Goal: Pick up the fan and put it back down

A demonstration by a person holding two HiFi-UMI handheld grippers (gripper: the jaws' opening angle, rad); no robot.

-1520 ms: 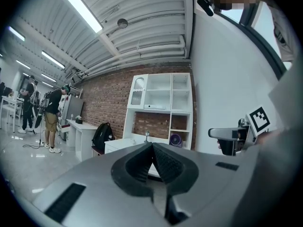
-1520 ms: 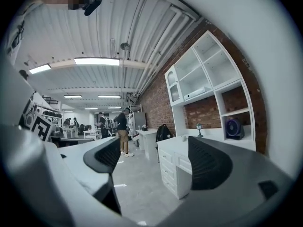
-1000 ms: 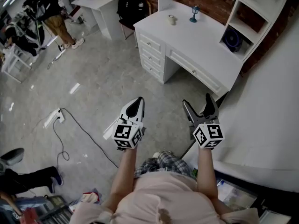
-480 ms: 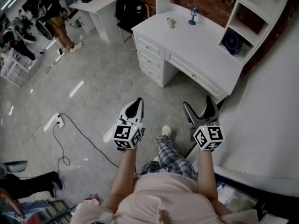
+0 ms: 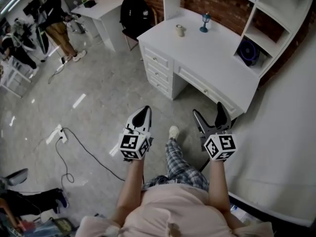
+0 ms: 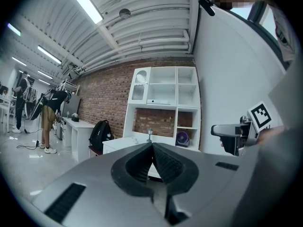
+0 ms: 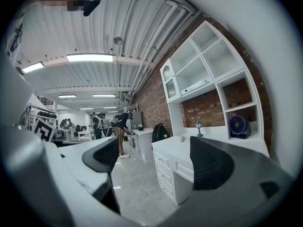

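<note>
Head view has my left tongs [image 5: 142, 112] clenched on nothing and my right tongs [image 5: 207, 108] released and empty, both held over the floor [image 5: 108, 83], well short of the desk [image 5: 207, 58]. A cable [image 5: 84, 137] trails to my left; I judge a careless step could catch it. Farther off, the fan [image 5: 247, 50] sits in a low cubby [image 5: 265, 58] at the desk's back. Reaching in, a jaw could knock the cubby wall, or a poor grip on the round housing could let it slip.
</note>
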